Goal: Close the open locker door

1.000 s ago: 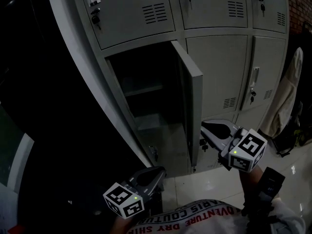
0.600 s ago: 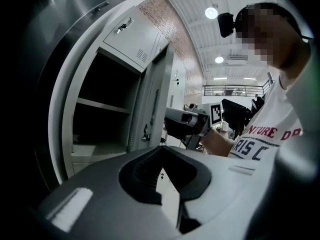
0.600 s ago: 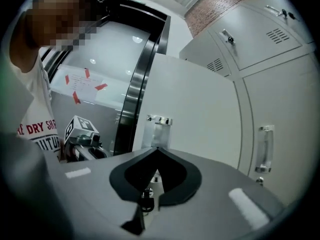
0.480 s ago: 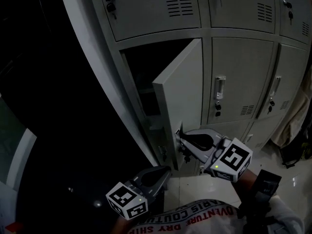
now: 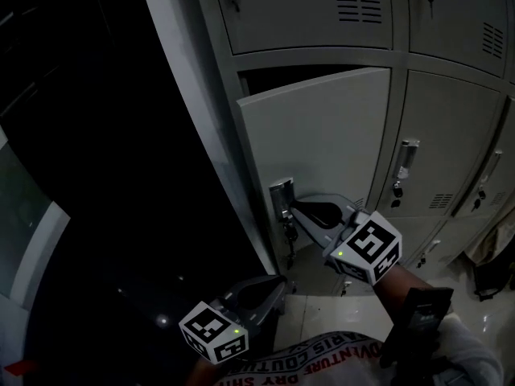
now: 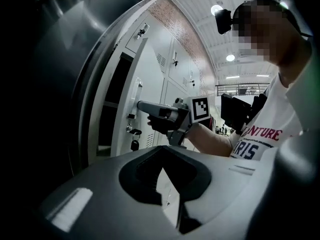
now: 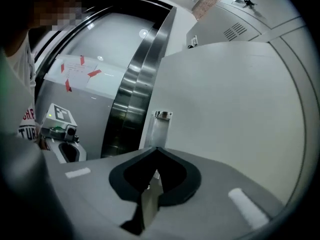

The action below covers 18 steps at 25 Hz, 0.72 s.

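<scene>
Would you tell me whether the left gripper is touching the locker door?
Apart. The head view shows the left gripper held low, with a clear gap between it and the locker door above.

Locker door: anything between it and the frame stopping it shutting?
Nothing visible does. The locker door is nearly shut, only a dark gap along its top edge; the right gripper is at its front by the latch, the left gripper low and clear.

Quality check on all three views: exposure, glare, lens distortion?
Head view: underexposed, the left half near black, and only the pale locker door reads clearly. Left gripper view: strong fisheye bends the lockers, the ceiling lamps are blown out, and the left side is dark. Right gripper view: the best lit, with the door sharp and small glare spots on the glossy wall.
</scene>
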Each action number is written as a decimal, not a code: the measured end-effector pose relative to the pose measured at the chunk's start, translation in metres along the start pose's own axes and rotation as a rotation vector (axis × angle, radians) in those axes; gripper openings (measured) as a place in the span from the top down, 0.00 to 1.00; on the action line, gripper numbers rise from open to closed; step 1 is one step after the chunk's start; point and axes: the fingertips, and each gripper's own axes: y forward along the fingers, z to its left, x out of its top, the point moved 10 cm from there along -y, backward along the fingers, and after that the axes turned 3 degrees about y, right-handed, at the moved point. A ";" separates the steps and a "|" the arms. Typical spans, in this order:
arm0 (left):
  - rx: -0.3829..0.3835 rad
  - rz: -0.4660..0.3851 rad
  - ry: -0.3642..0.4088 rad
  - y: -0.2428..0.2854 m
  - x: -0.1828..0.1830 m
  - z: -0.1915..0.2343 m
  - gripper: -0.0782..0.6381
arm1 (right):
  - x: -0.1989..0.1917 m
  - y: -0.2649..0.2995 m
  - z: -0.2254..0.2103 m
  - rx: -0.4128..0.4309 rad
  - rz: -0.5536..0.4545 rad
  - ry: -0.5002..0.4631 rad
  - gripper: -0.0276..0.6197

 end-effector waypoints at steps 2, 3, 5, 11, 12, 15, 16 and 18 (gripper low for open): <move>0.017 -0.001 0.001 -0.003 0.001 0.007 0.88 | -0.002 0.015 -0.010 -0.010 0.005 -0.002 0.97; 0.027 -0.002 0.001 -0.004 0.002 0.009 0.88 | -0.003 0.022 -0.015 -0.018 0.008 0.001 0.97; 0.041 -0.007 -0.002 -0.007 0.003 0.014 0.88 | -0.005 0.033 -0.027 -0.042 0.012 0.015 0.97; 0.054 0.001 -0.018 -0.010 -0.002 0.022 0.88 | -0.015 0.049 -0.064 -0.130 -0.022 0.146 0.97; 0.056 0.002 -0.020 -0.010 -0.003 0.023 0.88 | -0.015 0.050 -0.068 -0.140 -0.026 0.154 0.97; 0.061 0.010 -0.022 -0.012 -0.003 0.022 0.88 | -0.016 0.053 -0.071 -0.165 -0.015 0.119 0.97; 0.059 0.014 -0.022 -0.012 -0.004 0.021 0.88 | -0.016 0.054 -0.071 -0.171 -0.010 0.107 0.97; 0.055 0.021 -0.023 -0.014 -0.005 0.017 0.88 | -0.016 0.053 -0.070 -0.183 -0.003 0.107 0.97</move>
